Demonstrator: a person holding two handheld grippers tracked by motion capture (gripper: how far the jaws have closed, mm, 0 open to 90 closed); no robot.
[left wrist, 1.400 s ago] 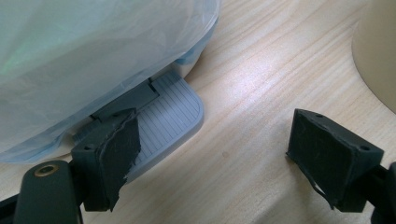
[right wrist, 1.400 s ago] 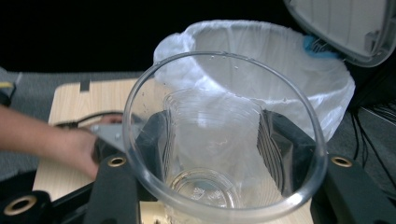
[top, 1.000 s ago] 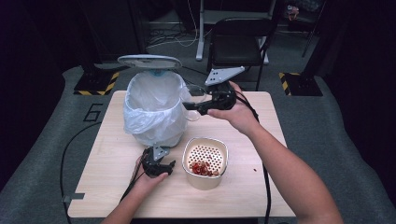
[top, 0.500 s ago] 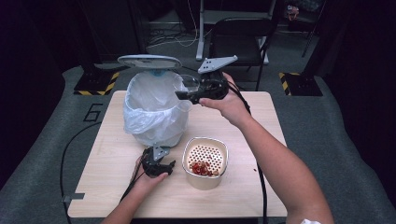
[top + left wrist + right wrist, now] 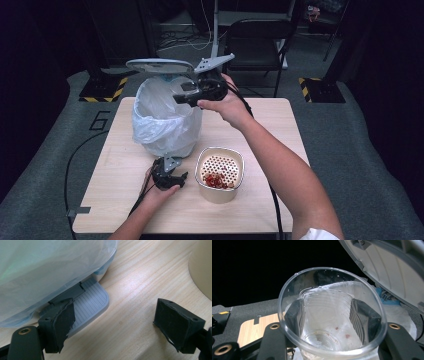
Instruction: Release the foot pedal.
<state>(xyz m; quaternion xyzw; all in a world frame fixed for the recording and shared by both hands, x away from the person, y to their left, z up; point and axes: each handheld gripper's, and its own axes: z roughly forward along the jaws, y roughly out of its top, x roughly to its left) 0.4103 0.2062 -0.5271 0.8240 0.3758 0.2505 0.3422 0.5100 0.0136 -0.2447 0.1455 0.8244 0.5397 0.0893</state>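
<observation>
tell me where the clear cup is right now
The clear cup sits clamped in the right gripper, held over the open bin at the table's far left in the high view.

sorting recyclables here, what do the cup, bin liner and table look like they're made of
Cup: clear, glossy, ribbed thin plastic by the look; the gripper pads show through its wall. Bin liner: thin, translucent white plastic film, crinkled and slightly shiny. Table: pale wood grain, smooth, perhaps a laminate.

Bin interior: hidden by the white liner.
Red bits in the colander: too small to identify.
Cup base: cut off at the frame's bottom edge.
Beige container: cropped at right.
</observation>
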